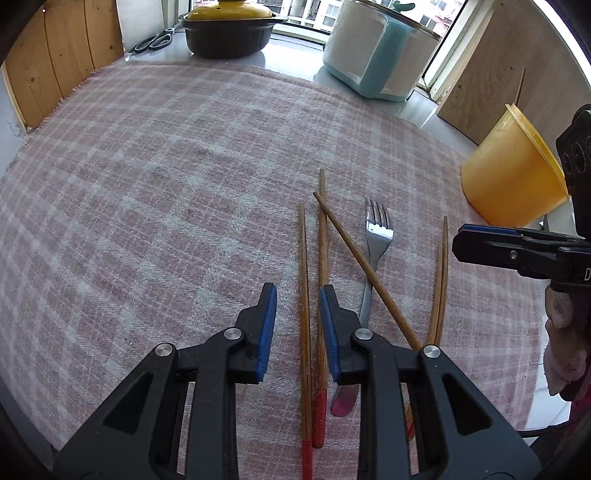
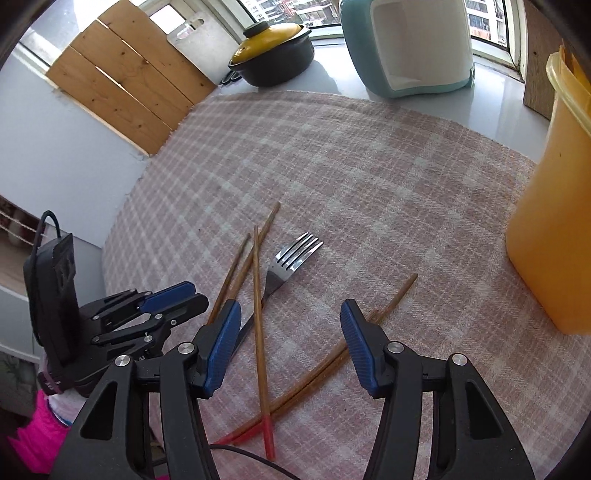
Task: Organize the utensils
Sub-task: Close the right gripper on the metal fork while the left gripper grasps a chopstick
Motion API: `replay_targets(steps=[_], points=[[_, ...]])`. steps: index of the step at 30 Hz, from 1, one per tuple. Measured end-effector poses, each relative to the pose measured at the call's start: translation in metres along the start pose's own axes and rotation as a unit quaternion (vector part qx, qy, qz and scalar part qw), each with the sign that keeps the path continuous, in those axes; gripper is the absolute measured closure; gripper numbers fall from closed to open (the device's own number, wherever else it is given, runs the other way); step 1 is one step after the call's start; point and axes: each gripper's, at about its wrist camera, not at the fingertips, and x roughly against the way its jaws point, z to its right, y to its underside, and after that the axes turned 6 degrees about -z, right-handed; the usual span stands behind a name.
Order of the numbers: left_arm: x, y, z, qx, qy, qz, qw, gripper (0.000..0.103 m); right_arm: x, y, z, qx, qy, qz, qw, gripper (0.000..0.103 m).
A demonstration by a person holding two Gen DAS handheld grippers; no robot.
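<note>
Several wooden chopsticks with red ends and a steel fork (image 1: 376, 230) lie on a pink plaid cloth (image 1: 166, 177). My left gripper (image 1: 297, 295) is open and low over the cloth, straddling the leftmost chopstick (image 1: 303, 280) without its pads touching it. A second chopstick (image 1: 323, 236) runs under its right finger, and a third (image 1: 364, 267) crosses the fork. My right gripper (image 2: 289, 308) is open over the cloth. The fork (image 2: 291, 254) and one chopstick (image 2: 260, 332) lie between its fingers, and a pair of chopsticks (image 2: 332, 363) passes under its right finger. A yellow tub (image 2: 550, 240) stands at the right.
A black pot with a yellow lid (image 1: 231, 33), scissors (image 1: 155, 38) and a white and teal appliance (image 1: 376, 51) stand beyond the cloth by the window. Wooden boards (image 2: 122, 85) lean at the left. The left gripper (image 2: 195, 295) sits close beside the right one.
</note>
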Motion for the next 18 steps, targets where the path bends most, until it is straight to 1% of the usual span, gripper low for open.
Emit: replay_targets(steps=[2, 7, 9, 11, 14, 15, 18], points=[[-0.004, -0.001, -0.001, -0.001, 0.0, -0.004, 1.0, 0.08, -0.007, -0.004, 0.002, -0.009, -0.01, -0.006, 1.0, 0.049], [-0.015, -0.005, 0.0, -0.007, -0.007, -0.013, 0.9999, 0.085, -0.024, -0.013, 0.008, -0.034, -0.035, -0.026, 0.998, 0.061], [-0.018, -0.007, 0.0, -0.009, -0.01, -0.015, 0.9998, 0.087, -0.03, -0.016, 0.009, -0.039, -0.038, -0.033, 0.998, 0.063], [-0.02, -0.008, 0.0, -0.011, -0.008, -0.017, 0.9998, 0.087, -0.039, -0.019, 0.01, -0.045, -0.038, -0.039, 0.998, 0.064], [-0.022, -0.01, 0.002, -0.019, -0.014, -0.018, 0.9996, 0.087, -0.048, -0.021, 0.013, -0.06, -0.054, -0.047, 0.996, 0.065], [-0.023, -0.012, 0.003, -0.022, -0.018, -0.018, 0.9994, 0.087, -0.05, -0.022, 0.014, -0.063, -0.057, -0.048, 0.995, 0.067], [-0.024, -0.016, 0.004, -0.024, -0.022, -0.019, 0.9993, 0.087, -0.055, -0.025, 0.014, -0.072, -0.064, -0.047, 0.994, 0.069]])
